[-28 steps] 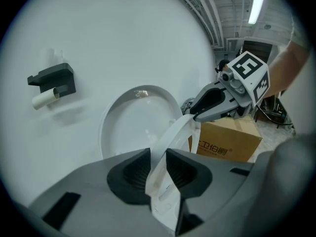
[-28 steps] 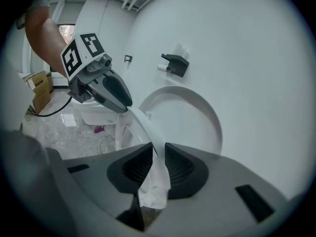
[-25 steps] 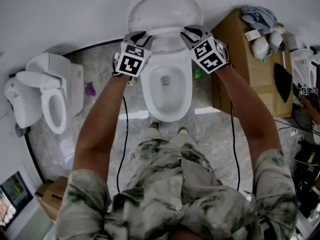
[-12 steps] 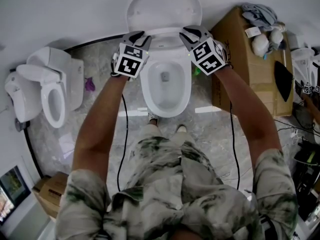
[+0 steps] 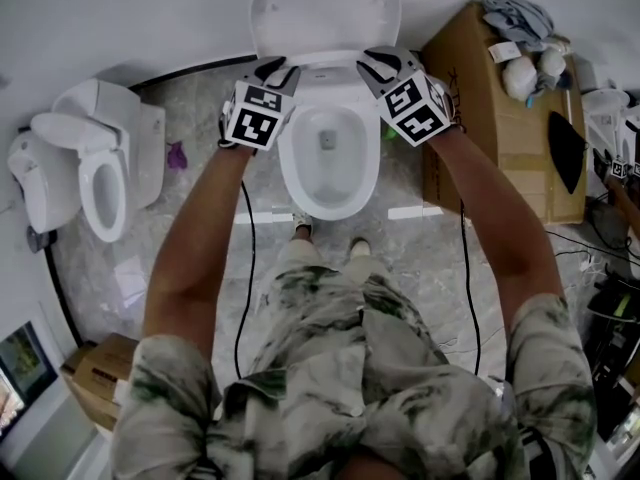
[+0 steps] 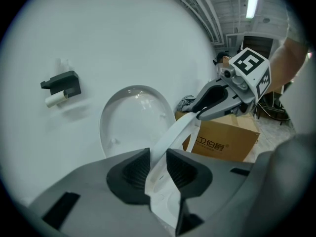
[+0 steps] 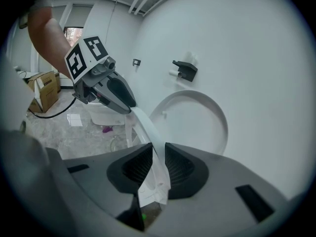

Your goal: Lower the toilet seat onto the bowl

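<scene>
The white toilet bowl (image 5: 328, 163) stands ahead, its lid (image 5: 325, 13) upright against the wall. The white seat ring (image 5: 325, 70) is raised at a slant, held at its two sides. My left gripper (image 5: 274, 74) is shut on the ring's left side; in the left gripper view the ring (image 6: 170, 135) runs up between the pads of that gripper (image 6: 158, 168). My right gripper (image 5: 377, 66) is shut on the right side. In the right gripper view the ring (image 7: 146, 125) passes between the pads of this gripper (image 7: 158, 164) toward the left gripper (image 7: 114, 94).
A second toilet (image 5: 95, 183) stands to the left, with a purple object (image 5: 177, 155) on the floor between. A cardboard box (image 5: 500, 128) with bundles on top stands close on the right. A black paper holder (image 6: 61, 88) hangs on the wall. Cables trail over the marble floor.
Toilet and both grippers have drifted slightly up the head view as the camera shifted. Both grippers stay clamped on the seat ring's sides; the lid has not moved.
</scene>
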Action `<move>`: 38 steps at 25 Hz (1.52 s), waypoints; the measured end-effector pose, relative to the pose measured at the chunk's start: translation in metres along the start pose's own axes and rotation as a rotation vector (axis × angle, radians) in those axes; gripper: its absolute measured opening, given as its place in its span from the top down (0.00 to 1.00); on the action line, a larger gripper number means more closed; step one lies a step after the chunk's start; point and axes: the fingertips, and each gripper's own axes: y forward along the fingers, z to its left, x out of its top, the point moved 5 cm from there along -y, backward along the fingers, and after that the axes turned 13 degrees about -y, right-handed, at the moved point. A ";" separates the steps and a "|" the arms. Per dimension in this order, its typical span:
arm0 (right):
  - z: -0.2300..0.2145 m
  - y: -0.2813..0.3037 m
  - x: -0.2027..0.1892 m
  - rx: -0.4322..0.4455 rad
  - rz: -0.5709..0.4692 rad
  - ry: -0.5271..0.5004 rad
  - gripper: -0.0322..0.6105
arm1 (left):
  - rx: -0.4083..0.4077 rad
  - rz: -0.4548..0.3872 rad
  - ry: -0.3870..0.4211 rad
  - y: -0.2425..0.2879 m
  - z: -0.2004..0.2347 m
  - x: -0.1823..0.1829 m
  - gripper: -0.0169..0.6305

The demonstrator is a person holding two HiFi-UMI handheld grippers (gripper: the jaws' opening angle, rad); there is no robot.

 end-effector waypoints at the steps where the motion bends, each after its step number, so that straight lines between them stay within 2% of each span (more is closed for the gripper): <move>1: 0.003 -0.002 0.000 0.001 0.000 -0.001 0.80 | 0.000 0.000 0.000 -0.002 -0.002 -0.002 0.80; 15: 0.043 -0.026 -0.010 0.008 -0.012 -0.007 0.80 | 0.001 -0.014 0.008 -0.023 -0.030 -0.034 0.79; 38: 0.111 -0.052 -0.027 0.055 -0.017 -0.019 0.80 | 0.033 0.020 0.046 -0.050 -0.069 -0.092 0.78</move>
